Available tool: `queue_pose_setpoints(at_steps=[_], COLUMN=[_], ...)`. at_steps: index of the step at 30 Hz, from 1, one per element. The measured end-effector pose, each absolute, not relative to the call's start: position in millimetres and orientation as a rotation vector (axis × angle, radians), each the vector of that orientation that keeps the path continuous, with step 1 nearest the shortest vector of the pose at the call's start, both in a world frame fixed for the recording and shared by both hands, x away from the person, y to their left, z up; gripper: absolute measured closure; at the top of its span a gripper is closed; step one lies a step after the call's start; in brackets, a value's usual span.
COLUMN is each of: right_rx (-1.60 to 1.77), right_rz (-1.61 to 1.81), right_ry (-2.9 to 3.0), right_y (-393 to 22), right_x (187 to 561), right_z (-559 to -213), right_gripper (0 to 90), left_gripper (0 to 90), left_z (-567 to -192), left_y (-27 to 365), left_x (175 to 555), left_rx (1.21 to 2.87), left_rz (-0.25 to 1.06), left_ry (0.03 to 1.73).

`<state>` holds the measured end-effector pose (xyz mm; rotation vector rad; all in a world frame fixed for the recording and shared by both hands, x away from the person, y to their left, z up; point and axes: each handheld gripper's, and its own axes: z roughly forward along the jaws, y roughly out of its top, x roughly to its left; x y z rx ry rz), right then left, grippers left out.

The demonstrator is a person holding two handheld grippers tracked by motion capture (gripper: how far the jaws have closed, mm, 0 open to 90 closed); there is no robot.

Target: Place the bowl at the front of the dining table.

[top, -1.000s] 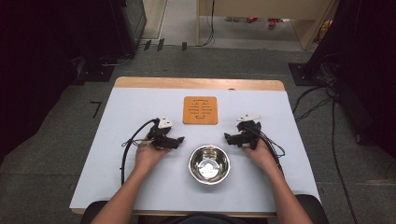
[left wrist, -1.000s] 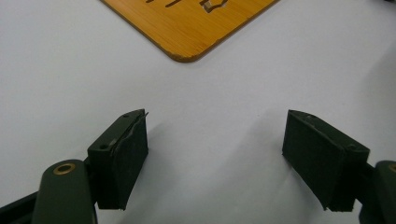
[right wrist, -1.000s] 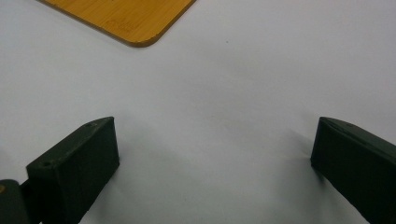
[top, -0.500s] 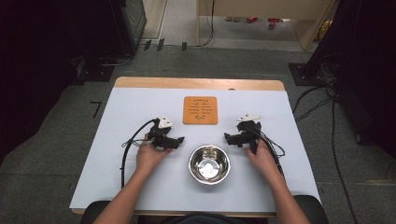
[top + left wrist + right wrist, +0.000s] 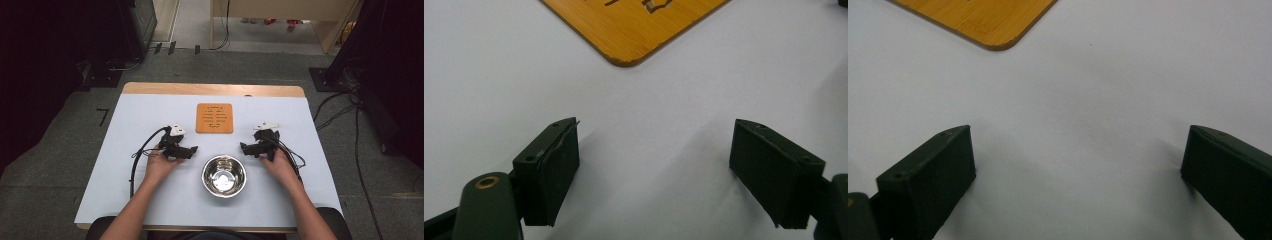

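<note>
A shiny steel bowl [image 5: 224, 175] stands near the front middle of the white table [image 5: 150, 200], empty. Behind it lies a square orange wooden mat [image 5: 214, 118] with cut-out slots; a corner of the mat [image 5: 634, 30] appears in the left gripper view and another corner [image 5: 983, 22] in the right gripper view. My left gripper [image 5: 192, 149] rests on the table left of the bowl, jaws wide apart with bare table between them [image 5: 654, 170]. Right of the bowl, my right gripper [image 5: 244, 148] rests open too, nothing between its jaws [image 5: 1078, 180].
Black cables trail from both grippers, one looping left [image 5: 137, 160] and one at the right [image 5: 295, 160]. Beyond the table edges lies grey floor with dark equipment [image 5: 120, 30] at the left and cables [image 5: 345, 100] at the right.
</note>
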<state>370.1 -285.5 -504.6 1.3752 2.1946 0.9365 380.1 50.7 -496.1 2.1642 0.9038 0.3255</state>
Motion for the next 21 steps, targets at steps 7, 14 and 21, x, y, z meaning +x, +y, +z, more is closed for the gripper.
queue_pose_setpoints(at_steps=[7,14,21], right_rx=[1.375,1.376,1.375], right_rz=[0.937,0.937,0.943], right_ry=[2.195,2.195,2.194], right_y=[-286,-286,-286], right_x=[370,370,370], right_z=[-505,-505,-505], right_gripper=[0.4,0.4,0.4], left_gripper=[22.6,21.0,20.9], left_z=[-494,-488,-479], left_y=[58,58,60], left_x=[383,382,378], left_rx=[2.125,2.104,2.104], left_rz=[0.252,0.219,0.166], left_ry=[0.927,0.918,0.91])
